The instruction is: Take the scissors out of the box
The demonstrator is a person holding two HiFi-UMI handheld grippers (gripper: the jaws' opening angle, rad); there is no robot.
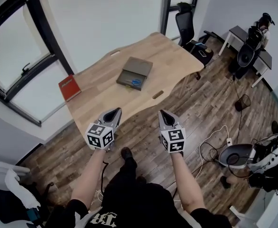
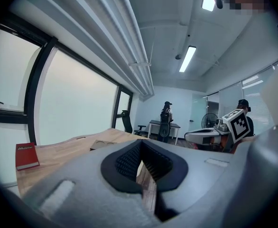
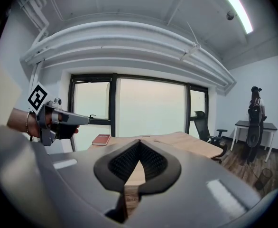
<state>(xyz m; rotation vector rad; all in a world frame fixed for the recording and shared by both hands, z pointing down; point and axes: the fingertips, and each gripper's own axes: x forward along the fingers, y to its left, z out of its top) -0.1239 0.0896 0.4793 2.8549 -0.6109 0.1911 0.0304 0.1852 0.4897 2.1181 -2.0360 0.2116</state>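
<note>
A flat grey-brown box (image 1: pixel 135 71) lies open on the wooden table (image 1: pixel 101 87), and the blue-handled scissors (image 1: pixel 136 83) rest at its near edge. Both grippers hang in the air short of the table's near edge, well apart from the box. My left gripper (image 1: pixel 113 113) is shut with nothing between its pads, and so is my right gripper (image 1: pixel 163 114). In the left gripper view the left gripper (image 2: pixel 139 144) points over the table, with the box (image 2: pixel 103 144) low and far. In the right gripper view the right gripper (image 3: pixel 139 143) faces the table edge.
A red book (image 1: pixel 69 87) lies at the table's left corner. A black office chair (image 1: pixel 186 25) stands beyond the table. A person (image 1: pixel 262 25) is at a desk far right, beside a wastebasket (image 1: pixel 243 102). Cables (image 1: pixel 215 144) and equipment lie on the floor to the right.
</note>
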